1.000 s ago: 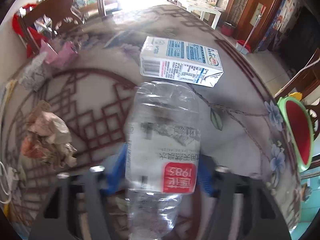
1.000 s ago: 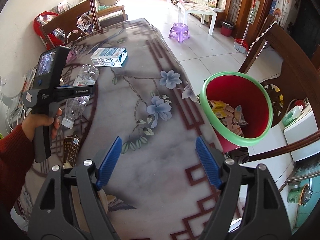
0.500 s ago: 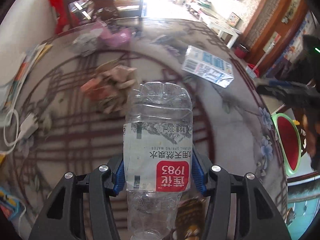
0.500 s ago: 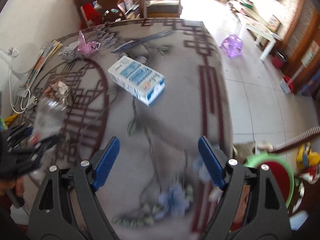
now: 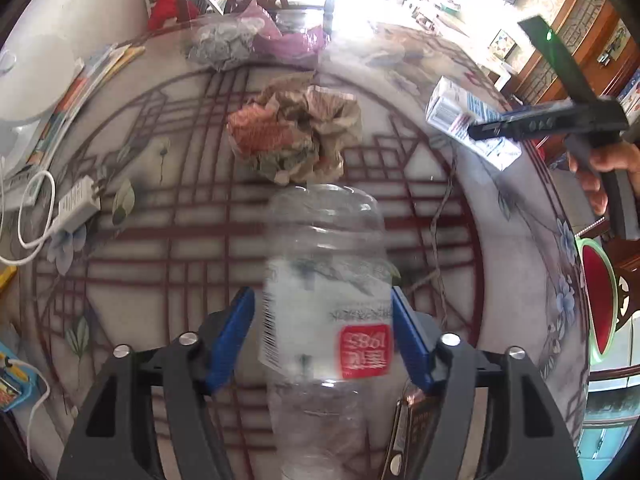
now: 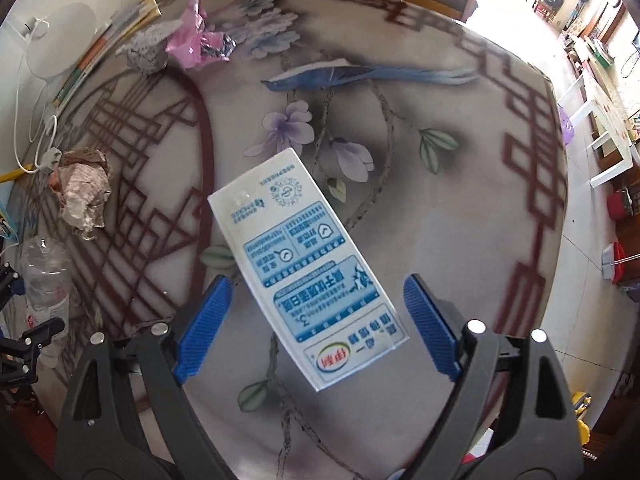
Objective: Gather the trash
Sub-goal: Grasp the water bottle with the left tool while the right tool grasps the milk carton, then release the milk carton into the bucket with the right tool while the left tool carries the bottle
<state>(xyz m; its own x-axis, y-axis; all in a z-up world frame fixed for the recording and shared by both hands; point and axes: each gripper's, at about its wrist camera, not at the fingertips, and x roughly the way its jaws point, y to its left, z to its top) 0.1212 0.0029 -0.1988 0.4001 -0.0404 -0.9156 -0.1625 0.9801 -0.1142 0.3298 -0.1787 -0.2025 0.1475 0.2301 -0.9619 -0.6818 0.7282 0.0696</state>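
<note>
A clear plastic bottle (image 5: 324, 280) with a red-and-white label stands between the blue pads of my left gripper (image 5: 320, 292). The jaws are opening; a gap shows at the left pad and the bottle is blurred. The right wrist view shows that bottle (image 6: 42, 276) at the far left. My right gripper (image 6: 318, 284) points down, open, over a white and blue milk carton (image 6: 304, 264) lying flat on the table; its pads stand apart from the carton. In the left wrist view the carton (image 5: 448, 112) lies under the right gripper (image 5: 480, 132), held by a hand.
A crumpled paper ball (image 5: 296, 136) lies just beyond the bottle. A pink wrapper (image 6: 196, 44) and a grey wad (image 6: 146, 50) sit at the far table edge. A red bin with a green rim (image 5: 600, 304) stands off the table's right side. A charger with cable (image 5: 76, 204) lies left.
The left jaws have widened around the bottle, which was squeezed before. The right gripper swung from beside the bin across the table and dropped over the milk carton.
</note>
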